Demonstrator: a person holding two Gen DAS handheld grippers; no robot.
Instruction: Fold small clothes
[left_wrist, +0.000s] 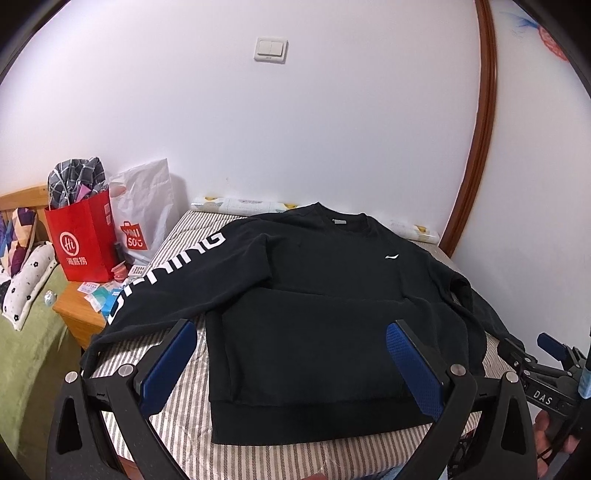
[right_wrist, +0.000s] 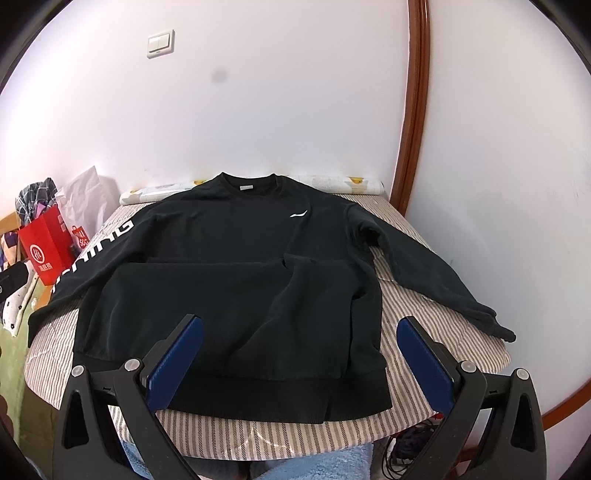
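Note:
A black sweatshirt (left_wrist: 314, 266) (right_wrist: 221, 251) lies face up on the striped padded table (left_wrist: 184, 406) (right_wrist: 424, 295), collar at the far end and hem towards me. Both sleeves are spread out sideways. The left sleeve (left_wrist: 166, 269) carries white lettering and hangs off the table's left edge, while the plain right sleeve (right_wrist: 436, 280) ends near the right edge. My left gripper (left_wrist: 291, 326) hovers open over the hem's left half. Over the hem's right half, my right gripper (right_wrist: 301, 322) is open too, holding nothing. It also shows at the left wrist view's right edge (left_wrist: 532, 345).
A red paper bag (left_wrist: 86, 240) and a white shopping bag (left_wrist: 144, 218) stand on a wooden nightstand (left_wrist: 79, 314) to the left. A green bed (left_wrist: 29, 350) lies beyond it. A brown door frame (left_wrist: 476, 147) is at the right. Cables (right_wrist: 406, 443) lie under the table.

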